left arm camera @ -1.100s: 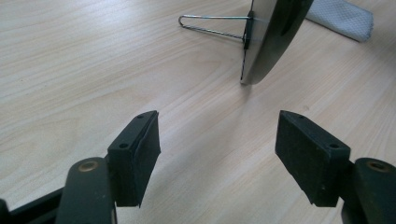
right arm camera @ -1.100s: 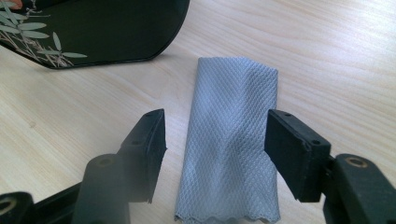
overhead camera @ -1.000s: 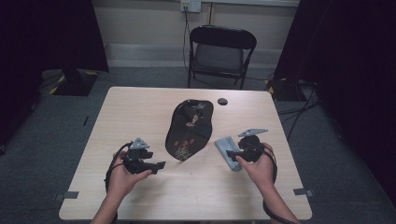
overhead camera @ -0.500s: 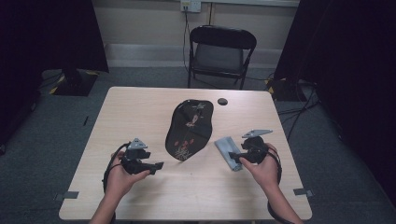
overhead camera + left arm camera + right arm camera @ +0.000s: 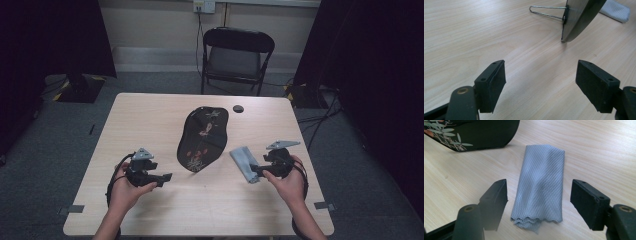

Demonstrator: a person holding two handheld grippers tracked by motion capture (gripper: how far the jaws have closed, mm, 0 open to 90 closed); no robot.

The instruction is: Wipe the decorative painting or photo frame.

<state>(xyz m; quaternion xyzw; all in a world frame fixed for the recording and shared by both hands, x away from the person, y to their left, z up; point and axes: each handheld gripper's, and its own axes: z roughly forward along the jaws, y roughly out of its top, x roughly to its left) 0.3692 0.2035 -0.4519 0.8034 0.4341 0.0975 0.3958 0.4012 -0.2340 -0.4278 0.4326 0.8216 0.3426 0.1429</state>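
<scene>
Right gripper (image 5: 537, 201): jaws wide, one on each side of the grey cloth (image 5: 541, 185), not pinching it. They've just been opening, w/ the cloth between them but loose. The cloth lies flat on the table (image 5: 150, 115), folded into a long strip, near the person's right side, just beside the black painted plaque (image 5: 202, 137).

The cloth looks soft, light & floppy, prob. not slippery, can't break. Best spot to grab, I think: the near wavy end, pinching all the layers together so it doesn't unfold.

Left gripper (image 5: 539, 80): jaws wide too, just been opening, nothing between them, only bare wood. Farther off, the plaque leans on its thin wire stand (image 5: 547, 11); looks stiff, could tip.

Vs a second ago: both hands are in about the same spots; cloth & plaque haven't moved.
</scene>
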